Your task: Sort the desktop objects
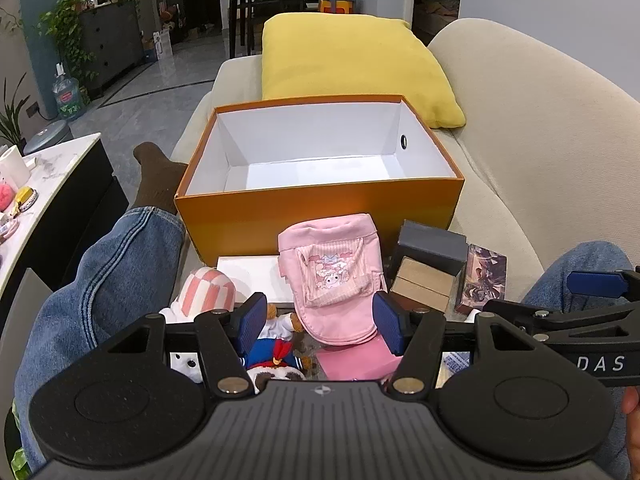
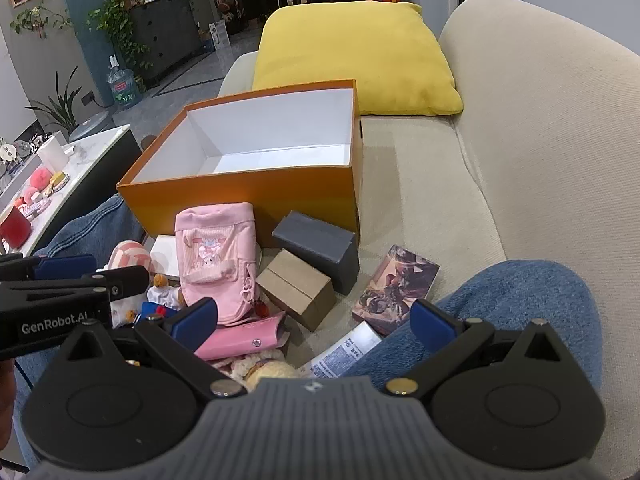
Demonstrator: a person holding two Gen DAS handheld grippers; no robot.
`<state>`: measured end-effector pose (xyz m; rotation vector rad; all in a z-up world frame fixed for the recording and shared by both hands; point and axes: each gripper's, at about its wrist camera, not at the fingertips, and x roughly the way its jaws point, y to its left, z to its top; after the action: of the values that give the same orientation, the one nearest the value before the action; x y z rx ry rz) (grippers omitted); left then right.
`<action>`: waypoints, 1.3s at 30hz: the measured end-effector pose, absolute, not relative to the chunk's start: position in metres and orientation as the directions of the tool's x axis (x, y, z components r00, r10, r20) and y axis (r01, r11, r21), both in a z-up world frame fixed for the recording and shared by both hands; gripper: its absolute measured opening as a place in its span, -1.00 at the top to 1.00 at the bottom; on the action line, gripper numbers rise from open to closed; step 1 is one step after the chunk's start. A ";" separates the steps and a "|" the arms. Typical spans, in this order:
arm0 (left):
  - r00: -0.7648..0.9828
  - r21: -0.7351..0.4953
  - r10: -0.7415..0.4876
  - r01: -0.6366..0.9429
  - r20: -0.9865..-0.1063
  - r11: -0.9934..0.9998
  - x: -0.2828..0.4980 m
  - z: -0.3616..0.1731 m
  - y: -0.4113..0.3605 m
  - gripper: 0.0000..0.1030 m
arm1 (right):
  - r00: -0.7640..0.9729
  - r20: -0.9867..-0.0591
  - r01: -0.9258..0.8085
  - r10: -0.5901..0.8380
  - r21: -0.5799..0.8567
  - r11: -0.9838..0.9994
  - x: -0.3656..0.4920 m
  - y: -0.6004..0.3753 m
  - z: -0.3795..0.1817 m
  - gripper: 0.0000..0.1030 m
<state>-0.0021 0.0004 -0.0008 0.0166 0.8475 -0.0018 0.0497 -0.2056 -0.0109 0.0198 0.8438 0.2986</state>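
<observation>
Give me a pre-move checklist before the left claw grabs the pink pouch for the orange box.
1. Left claw open: ok, jaws spread.
2. Pink fabric pouch with cartoon print between the left jaws: ok, roughly centred.
3. Orange cardboard box with white inside open and unfilled: ok.
4. Sailor-suit plush bear away from the left jaws: not ok, beside the left pad.
5. Right claw out of the way: ok, open, over the pink snap wallet.
6. Pouch free underneath: cannot tell.
</observation>
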 end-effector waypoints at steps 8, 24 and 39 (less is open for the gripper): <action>0.663 0.012 0.005 0.005 -0.748 1.000 -0.003 -0.001 0.002 -0.33 | 0.625 -0.733 -0.259 0.268 0.129 0.957 0.048 -0.202 -0.010 -0.98; 0.652 -0.007 -0.002 -0.005 -0.758 1.000 -0.006 -0.001 0.020 -0.33 | 0.611 -0.738 -0.273 0.286 0.142 0.951 0.054 -0.200 -0.016 -0.95; 0.599 -0.072 -0.045 -0.021 -0.800 0.997 0.014 -0.017 0.051 0.10 | 0.529 -0.786 -0.364 0.318 0.128 0.923 0.086 -0.181 -0.036 -0.17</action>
<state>0.0141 0.0509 -0.0169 -0.0760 0.9291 -0.0141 0.0862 -0.1807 -0.0360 -0.0537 0.9275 0.4076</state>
